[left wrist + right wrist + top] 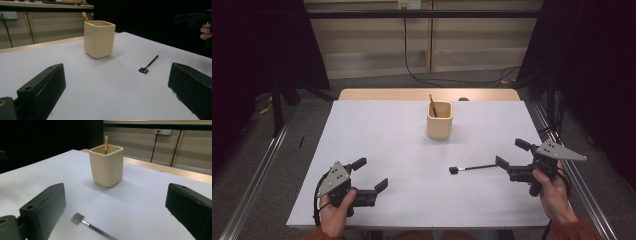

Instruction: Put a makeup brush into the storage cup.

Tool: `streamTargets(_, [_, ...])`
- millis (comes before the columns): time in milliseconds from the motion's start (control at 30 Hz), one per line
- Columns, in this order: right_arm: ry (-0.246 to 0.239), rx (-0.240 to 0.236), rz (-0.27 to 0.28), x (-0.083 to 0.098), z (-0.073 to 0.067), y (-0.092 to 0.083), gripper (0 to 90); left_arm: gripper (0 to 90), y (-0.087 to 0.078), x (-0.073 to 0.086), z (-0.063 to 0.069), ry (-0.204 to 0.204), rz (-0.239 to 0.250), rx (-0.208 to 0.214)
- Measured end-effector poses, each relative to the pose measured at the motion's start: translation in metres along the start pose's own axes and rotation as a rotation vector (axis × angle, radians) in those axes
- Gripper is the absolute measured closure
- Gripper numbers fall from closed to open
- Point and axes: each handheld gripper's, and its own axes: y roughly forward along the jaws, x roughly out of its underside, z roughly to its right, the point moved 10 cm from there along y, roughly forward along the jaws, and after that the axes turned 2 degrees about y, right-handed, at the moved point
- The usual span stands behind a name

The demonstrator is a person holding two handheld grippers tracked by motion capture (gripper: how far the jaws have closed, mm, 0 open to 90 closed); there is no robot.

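On the white desk (377, 135) a thin black brush (473, 167) lies flat, right of the middle and toward the person's side. Its small square head points left and its handle runs right toward the right tool (509, 159). In the high view the handle's end lies just beside that tool's nearer jaw; whether they touch cannot be told. The right tool stands wide, with nothing between its jaws. In the right gripper view the brush (87, 224) lies low between the 2 black jaws, its flat head on the desk and touching neither jaw.

Behind the brush, well apart from it, a cream square cup (439, 120) stands upright near the far middle of the desk. 1 slim wooden stick (432, 104) leans inside the cup with its rounded tip above the rim.

The left tool (372, 175) is held low over the near left part of the desk, also wide and holding nothing. In the left gripper view, the cup (99, 38) and the brush (149, 64) sit beyond its jaws, the brush to the right of the cup.
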Motion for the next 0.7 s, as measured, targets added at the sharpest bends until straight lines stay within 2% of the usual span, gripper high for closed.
streamTargets(67, [-0.001, 0.014, -0.003, 0.004, 0.002, -0.005, 2.5, 1.4, -0.002, 0.001, -0.002, 0.005, -0.005, -0.009])
streamTargets(267, [0.022, 0.039, -0.008, 0.018, 0.006, -0.024, 2.2, 1.2, 0.0, -0.002, -0.002, -0.03, 0.009, -0.013])
streamTargets(333, [0.031, 0.05, -0.016, 0.024, 0.006, -0.028, 1.7, 1.2, 0.002, -0.005, -0.001, -0.026, 0.013, -0.019])
streamTargets(400, [0.04, 0.071, -0.029, 0.028, 0.007, -0.031, 1.7, 1.2, 0.004, -0.007, 0.002, -0.013, 0.017, -0.008])
streamTargets(567, [0.046, 0.092, -0.001, 0.029, 0.007, -0.047, 1.2, 1.2, 0.004, -0.004, 0.001, -0.007, 0.006, 0.0])
streamTargets(700, [0.046, 0.114, -0.003, 0.037, 0.013, -0.053, 1.2, 1.2, 0.002, -0.005, 0.001, 0.006, 0.014, -0.004])
